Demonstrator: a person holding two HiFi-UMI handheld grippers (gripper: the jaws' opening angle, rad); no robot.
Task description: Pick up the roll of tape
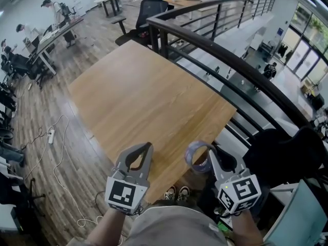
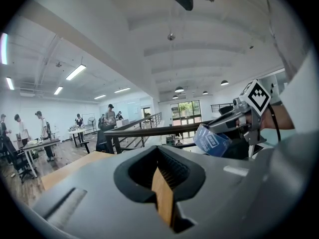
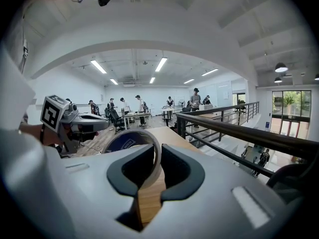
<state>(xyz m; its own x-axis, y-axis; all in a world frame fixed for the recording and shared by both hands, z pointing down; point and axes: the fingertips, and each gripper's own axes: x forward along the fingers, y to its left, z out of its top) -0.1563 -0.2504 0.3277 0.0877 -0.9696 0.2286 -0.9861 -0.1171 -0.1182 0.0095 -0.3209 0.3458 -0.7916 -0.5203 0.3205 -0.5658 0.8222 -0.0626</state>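
Head view: roll of tape clamped in right tongs.
Held upright by its wall, pinched between both pads, above the near edge of the wooden surface. Left tongs closed together and empty, near the roll, over the same edge.

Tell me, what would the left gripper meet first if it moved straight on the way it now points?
Most likely the wooden table: the left gripper points forward and slightly down over its near edge, with nothing else ahead. Where exactly it would touch is unclear.
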